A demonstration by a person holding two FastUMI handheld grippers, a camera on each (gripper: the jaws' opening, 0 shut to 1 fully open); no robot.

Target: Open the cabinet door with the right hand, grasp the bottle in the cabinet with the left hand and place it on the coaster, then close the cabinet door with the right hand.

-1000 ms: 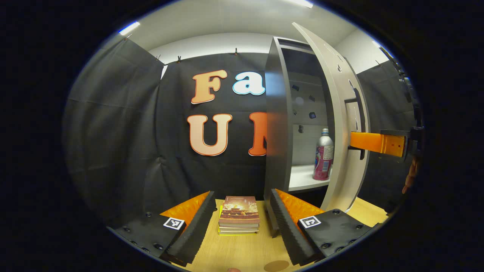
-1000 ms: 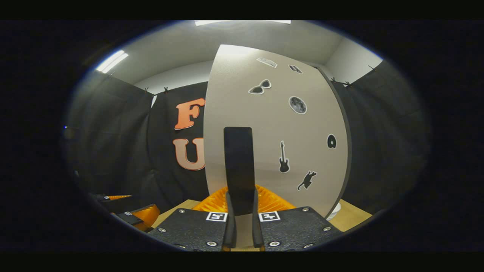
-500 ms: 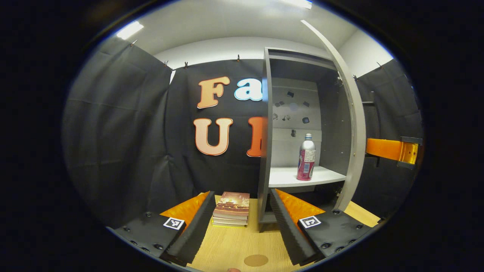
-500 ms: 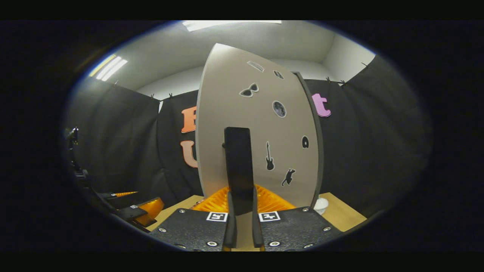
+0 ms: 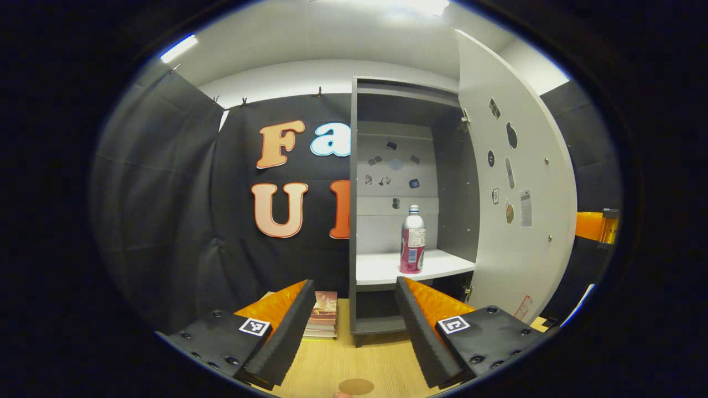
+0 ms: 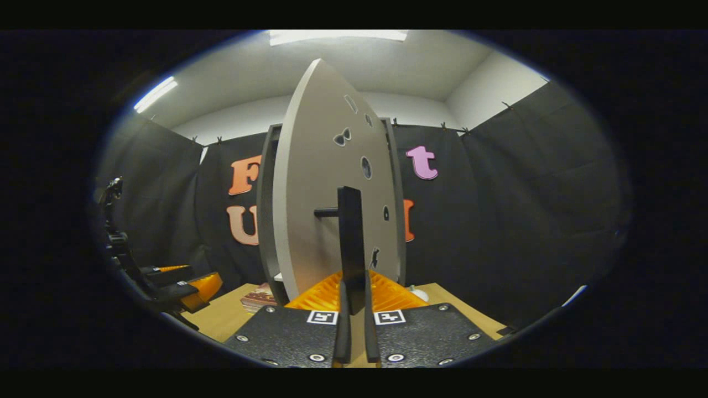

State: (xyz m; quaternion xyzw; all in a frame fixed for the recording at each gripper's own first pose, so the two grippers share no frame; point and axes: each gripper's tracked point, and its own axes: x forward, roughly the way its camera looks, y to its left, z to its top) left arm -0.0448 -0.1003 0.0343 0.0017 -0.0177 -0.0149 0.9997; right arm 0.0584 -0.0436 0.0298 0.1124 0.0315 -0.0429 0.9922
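Both fingers of the right gripper (image 6: 354, 309) are clamping the black door handle (image 6: 350, 243) at lower centre of the right gripper view, with the cabinet door (image 5: 514, 193) standing wide at the right of the left gripper view. Left gripper (image 5: 354, 320) is hovering low with jaws wide apart, framing the open cabinet (image 5: 409, 110). Bottle (image 5: 412, 247) is standing upright mid-shelf at centre frame, clear of both side walls, while the coaster (image 5: 356, 386) is lying on the wooden table (image 5: 332, 359) at the bottom edge.
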